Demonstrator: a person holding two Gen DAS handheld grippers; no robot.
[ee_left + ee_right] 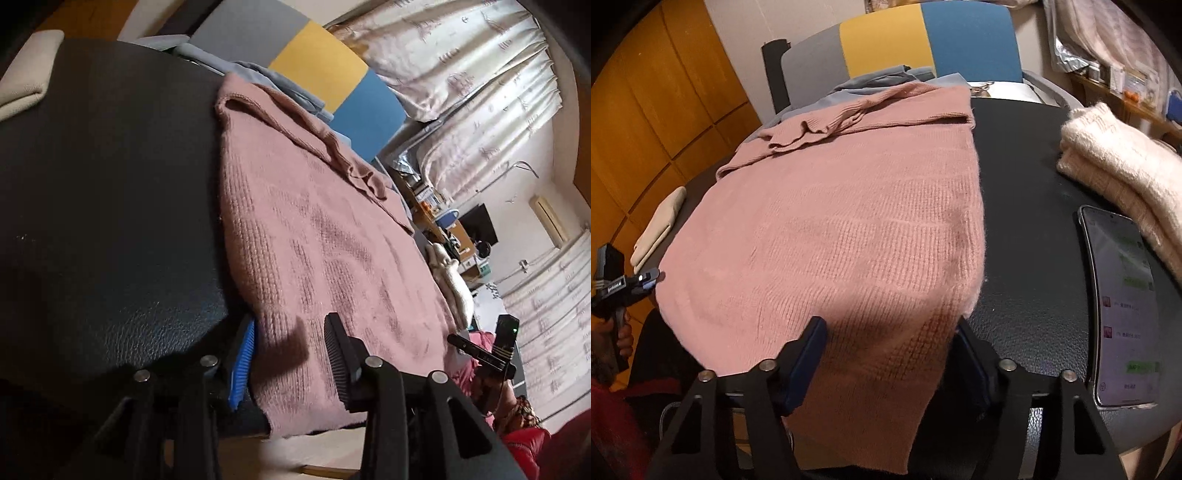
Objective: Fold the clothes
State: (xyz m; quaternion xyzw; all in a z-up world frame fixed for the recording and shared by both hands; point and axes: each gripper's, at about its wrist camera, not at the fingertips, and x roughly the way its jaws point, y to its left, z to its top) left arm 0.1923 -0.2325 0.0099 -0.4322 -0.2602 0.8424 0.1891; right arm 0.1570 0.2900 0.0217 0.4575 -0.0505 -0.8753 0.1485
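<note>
A pink knit sweater (842,229) lies flat on the black leather-look table (1027,206), with a sleeve (849,110) folded across its far end. My right gripper (890,354) is open at the near hem, one finger on each side of the sweater's right corner, and the fabric hangs over the table edge between them. In the left wrist view the sweater (325,229) fills the middle. My left gripper (291,354) is open astride its near left corner, the blue pad (242,365) by the sweater's edge. The left gripper (624,288) shows at that hem too.
A folded cream sweater (1119,162) and a lit phone (1123,306) lie on the table's right side. A folded beige cloth (661,225) sits at the left edge. Blue-grey garments (879,81) lie beyond the sweater, before a grey, yellow and blue chair back (886,40).
</note>
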